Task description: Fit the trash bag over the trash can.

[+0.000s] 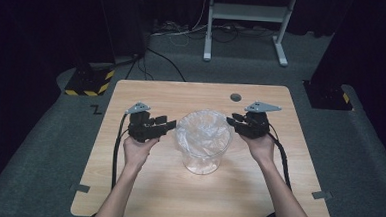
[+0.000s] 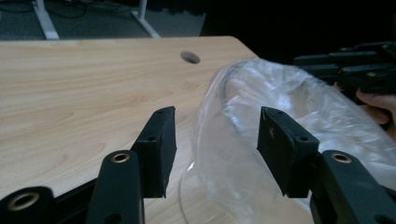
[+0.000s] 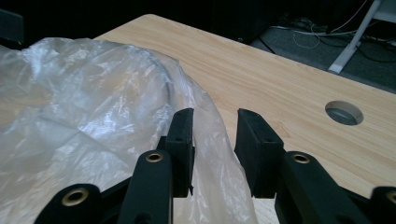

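1. The left hand-held gripper (image 1: 171, 126) sits at the left side of the clear container (image 1: 201, 161), which stands upright near the middle of the desk (image 1: 131, 93). Its jaws are parted; in the left gripper view the plastic bag (image 2: 299, 107) lining the container lies in the gap, and neither pad (image 2: 161, 149) appears to press on it.
2. The bag's edge is draped over the container's rim, with crinkled film filling the inside.
3. The right hand-held gripper (image 1: 232, 121) sits at the rim's right side, jaws also apart. In the right gripper view a fold of film (image 3: 212, 140) passes between them, close to the left pad (image 3: 183, 140); I judge it loose, not pinched.
4. Both grippers face inward across the container, about equally near, so any next grasp of the film lies straight ahead of each.
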